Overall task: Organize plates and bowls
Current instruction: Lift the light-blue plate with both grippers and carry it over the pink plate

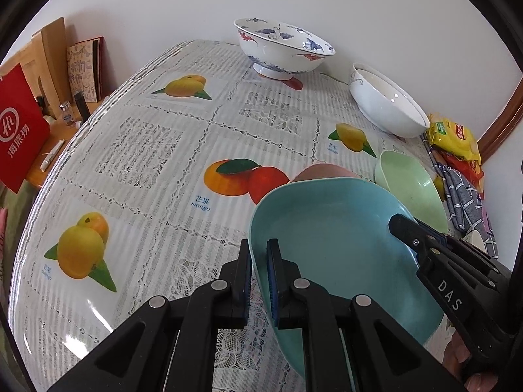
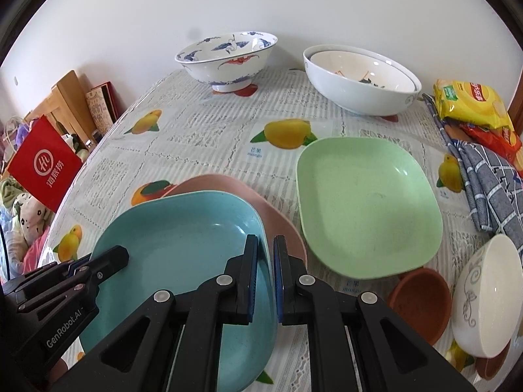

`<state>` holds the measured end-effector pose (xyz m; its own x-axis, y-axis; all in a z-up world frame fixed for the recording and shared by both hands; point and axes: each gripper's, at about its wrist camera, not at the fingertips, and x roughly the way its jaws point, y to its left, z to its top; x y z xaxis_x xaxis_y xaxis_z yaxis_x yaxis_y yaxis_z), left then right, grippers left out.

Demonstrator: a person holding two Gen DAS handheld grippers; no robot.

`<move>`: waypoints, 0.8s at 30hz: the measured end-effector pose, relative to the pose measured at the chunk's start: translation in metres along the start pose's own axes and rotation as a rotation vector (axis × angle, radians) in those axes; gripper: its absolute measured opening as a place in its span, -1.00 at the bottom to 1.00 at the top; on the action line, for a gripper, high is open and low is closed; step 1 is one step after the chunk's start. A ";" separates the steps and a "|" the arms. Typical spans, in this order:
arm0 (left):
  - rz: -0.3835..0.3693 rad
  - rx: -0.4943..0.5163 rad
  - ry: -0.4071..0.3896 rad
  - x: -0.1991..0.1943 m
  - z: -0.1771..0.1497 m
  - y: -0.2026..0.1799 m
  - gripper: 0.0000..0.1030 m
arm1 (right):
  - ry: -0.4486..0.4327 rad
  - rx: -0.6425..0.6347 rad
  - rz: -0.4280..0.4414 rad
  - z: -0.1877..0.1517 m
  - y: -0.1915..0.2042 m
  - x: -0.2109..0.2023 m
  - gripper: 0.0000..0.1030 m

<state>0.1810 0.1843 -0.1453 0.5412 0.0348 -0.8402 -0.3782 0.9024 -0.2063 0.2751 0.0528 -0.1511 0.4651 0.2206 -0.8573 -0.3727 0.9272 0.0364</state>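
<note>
A blue square plate point(image 1: 340, 245) point(image 2: 183, 251) is held over a pink plate point(image 2: 278, 225) point(image 1: 322, 171) on the table. My left gripper point(image 1: 260, 263) is shut on the blue plate's left rim. My right gripper point(image 2: 266, 258) is shut on its right rim; its fingers also show in the left wrist view point(image 1: 412, 232). A green square plate point(image 2: 366, 205) point(image 1: 412, 186) lies to the right. A blue-patterned footed bowl point(image 2: 228, 58) point(image 1: 282, 49) and nested white bowls point(image 2: 359, 78) point(image 1: 389, 104) stand at the back.
A small white bowl point(image 2: 487, 297) leans on a brown bowl point(image 2: 421, 300) at the front right. A checked cloth point(image 2: 490, 183) and snack packets point(image 2: 470, 101) lie at the right edge. A red bag point(image 2: 42, 163) and wooden boards point(image 2: 72, 101) stand left of the table.
</note>
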 end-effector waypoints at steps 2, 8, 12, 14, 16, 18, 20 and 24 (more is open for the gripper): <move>0.008 -0.004 -0.001 0.002 0.001 -0.001 -0.81 | -0.003 -0.004 0.008 0.004 -0.001 0.004 -0.80; 0.016 -0.007 0.003 0.007 0.003 -0.001 -0.78 | -0.017 -0.040 0.034 0.011 -0.003 0.012 -0.79; 0.021 -0.002 0.004 0.007 0.003 -0.004 -0.76 | -0.026 -0.055 0.047 0.015 -0.004 0.016 -0.73; 0.015 -0.009 0.005 0.007 0.003 -0.003 -0.75 | -0.025 -0.069 0.042 0.016 -0.003 0.018 -0.73; 0.007 -0.017 0.014 0.007 0.003 -0.002 -0.74 | -0.037 -0.068 0.048 0.018 -0.002 0.017 -0.73; 0.003 -0.016 0.022 0.007 0.002 -0.002 -0.72 | -0.053 -0.064 0.063 0.020 -0.002 0.011 -0.54; 0.003 -0.009 0.026 0.005 0.001 -0.003 -0.69 | -0.077 -0.062 0.059 0.021 -0.002 0.003 -0.35; 0.010 0.007 0.006 -0.003 -0.003 -0.004 -0.33 | -0.092 -0.052 0.037 0.017 -0.007 -0.015 -0.18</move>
<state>0.1786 0.1796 -0.1429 0.5330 0.0412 -0.8451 -0.3786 0.9049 -0.1946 0.2844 0.0486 -0.1297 0.5208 0.2838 -0.8051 -0.4316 0.9012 0.0385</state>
